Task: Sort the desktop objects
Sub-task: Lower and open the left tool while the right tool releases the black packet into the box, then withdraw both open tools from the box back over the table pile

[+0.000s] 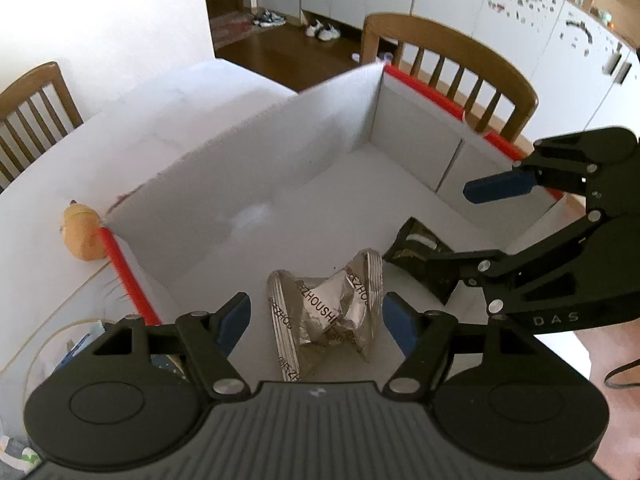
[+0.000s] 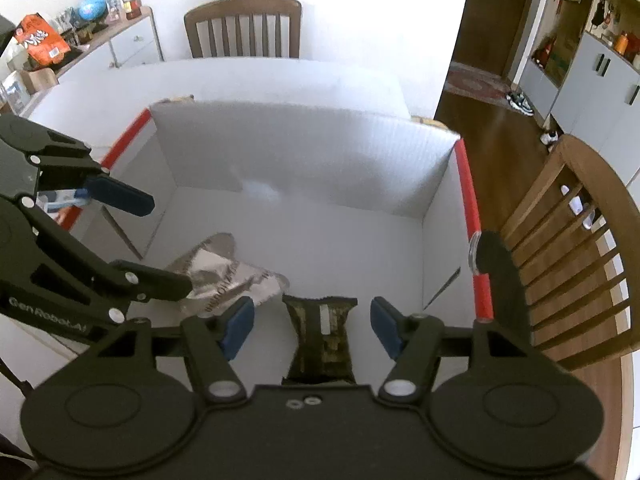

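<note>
A crumpled silver snack packet (image 1: 324,316) (image 2: 224,276) lies on the floor of a white cardboard box (image 1: 280,160) (image 2: 300,160) with red rim edges. My left gripper (image 1: 316,318) (image 2: 148,240) hangs over it, open, its blue pads clear of the foil on both sides. Beside it lies a dark green-black snack packet (image 2: 322,336) (image 1: 424,264). My right gripper (image 2: 312,324) (image 1: 460,224) stands open above that one, with a gap between each pad and the wrapper. Neither packet is held.
The box sits on a white table (image 1: 140,128). An orange plush toy (image 1: 82,236) leans against the box's outer left wall, with small blue items (image 1: 76,356) nearer. Wooden chairs (image 2: 580,260) (image 2: 244,28) stand at the table's right and far sides.
</note>
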Available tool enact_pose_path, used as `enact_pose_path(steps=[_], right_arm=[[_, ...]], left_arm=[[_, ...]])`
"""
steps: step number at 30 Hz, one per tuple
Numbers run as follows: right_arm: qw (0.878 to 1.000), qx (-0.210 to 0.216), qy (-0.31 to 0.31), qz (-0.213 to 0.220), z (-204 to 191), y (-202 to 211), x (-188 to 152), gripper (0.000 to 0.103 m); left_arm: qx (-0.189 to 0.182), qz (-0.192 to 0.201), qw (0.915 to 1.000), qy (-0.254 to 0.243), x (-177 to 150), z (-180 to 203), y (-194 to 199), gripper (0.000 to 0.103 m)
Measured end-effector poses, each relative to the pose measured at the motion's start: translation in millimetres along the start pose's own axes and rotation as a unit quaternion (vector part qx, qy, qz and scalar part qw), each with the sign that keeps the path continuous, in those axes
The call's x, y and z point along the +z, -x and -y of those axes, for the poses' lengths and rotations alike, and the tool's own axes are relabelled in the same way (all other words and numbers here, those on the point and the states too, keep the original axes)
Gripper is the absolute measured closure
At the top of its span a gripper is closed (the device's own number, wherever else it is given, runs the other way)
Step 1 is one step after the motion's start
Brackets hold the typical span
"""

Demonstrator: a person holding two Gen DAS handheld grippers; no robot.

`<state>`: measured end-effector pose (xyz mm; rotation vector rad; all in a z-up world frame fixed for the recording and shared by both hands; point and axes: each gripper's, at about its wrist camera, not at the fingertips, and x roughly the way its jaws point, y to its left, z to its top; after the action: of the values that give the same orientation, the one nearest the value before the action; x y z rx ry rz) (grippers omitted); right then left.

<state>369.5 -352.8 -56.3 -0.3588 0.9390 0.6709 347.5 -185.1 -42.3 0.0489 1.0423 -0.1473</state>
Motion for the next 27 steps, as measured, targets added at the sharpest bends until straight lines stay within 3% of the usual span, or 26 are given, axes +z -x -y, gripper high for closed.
enact_pose_path(steps=[10, 27], right_arm=[[0.999, 0.002, -0.010, 0.035, -10, 37, 5, 0.032], [0.996, 0.007, -0.049, 0.079, -89, 75, 9, 0.024]], left_arm=[[-0.004, 0.049, 0.9984, 0.026, -12, -11, 41, 0.031], [-0.017, 0.121, 0.9916, 0.043, -72, -56, 123, 0.023]])
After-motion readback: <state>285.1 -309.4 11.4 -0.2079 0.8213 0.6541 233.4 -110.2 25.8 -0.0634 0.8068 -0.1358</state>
